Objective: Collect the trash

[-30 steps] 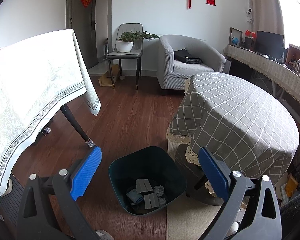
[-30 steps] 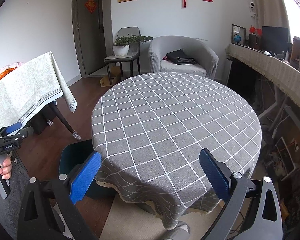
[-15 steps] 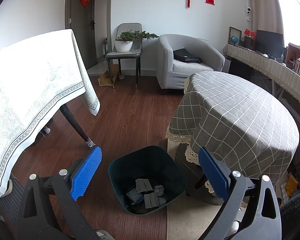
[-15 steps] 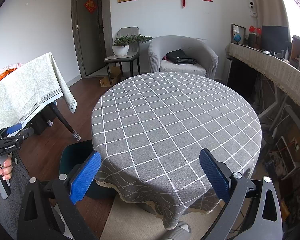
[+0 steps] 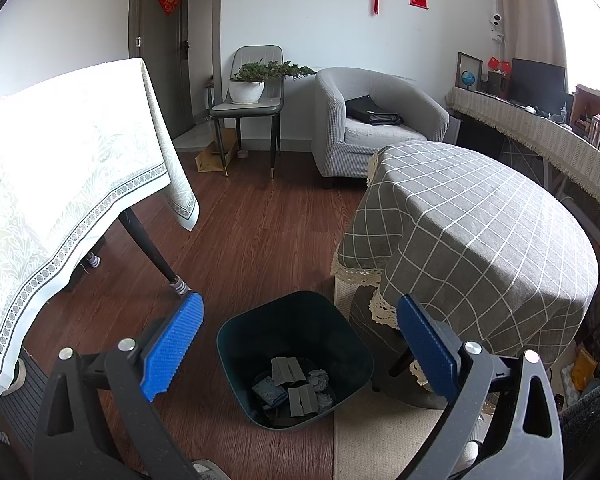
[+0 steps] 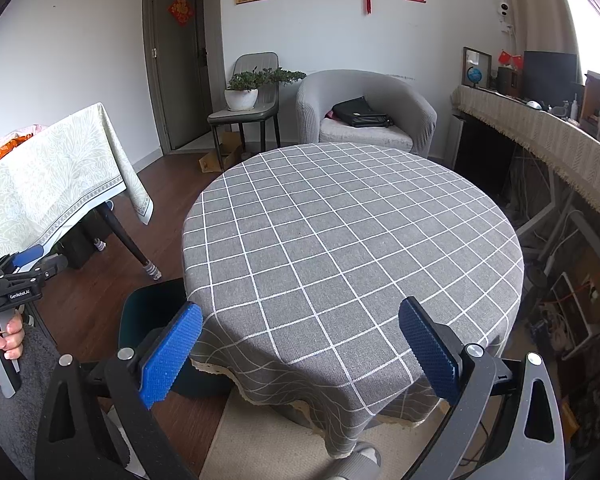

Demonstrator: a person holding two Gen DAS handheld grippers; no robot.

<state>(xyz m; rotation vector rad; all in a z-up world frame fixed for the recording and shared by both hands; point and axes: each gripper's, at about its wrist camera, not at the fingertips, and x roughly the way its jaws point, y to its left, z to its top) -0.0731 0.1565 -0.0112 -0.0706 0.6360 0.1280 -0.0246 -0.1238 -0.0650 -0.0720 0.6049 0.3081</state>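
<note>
Left wrist view: left gripper (image 5: pixel 298 338) spread wide, blue pads (image 5: pixel 172 350) well apart, nothing between them, hanging above the dark teal trash bin (image 5: pixel 236 344) on the wood floor (image 5: pixel 252 240). Only this view looks into the bin: square-ish mouth with rounded corners, bottom holds grey folded paper pieces (image 5: pixel 286 370), a crumpled grey wad (image 5: pixel 319 379) and a bluish wrapper (image 5: pixel 269 390), all lying loose on the bin floor. Bin sits just beside the round table (image 5: pixel 480 232) with grey checked cloth, partly next to a beige rug (image 5: pixel 380 440). White patterned tablecloth (image 5: pixel 60 168) on a second table at left; grey armchair (image 5: pixel 372 128) and chair with potted plant (image 5: pixel 256 80) at the back wall. Right wrist view: right gripper (image 6: pixel 300 352) also fully parted, holding nothing, over the near edge of the round table (image 6: pixel 352 240), whose whole top shows here, bare checked cloth. Bin (image 6: pixel 148 312) seen only as a dark rim peeking past the table edge at lower left, contents hidden. This view alone shows the left gripper from outside (image 6: pixel 24 268), held by the person's hand (image 6: pixel 0 344) at the far left, and the cluttered side counter (image 6: pixel 540 132) along the right wall.
</note>
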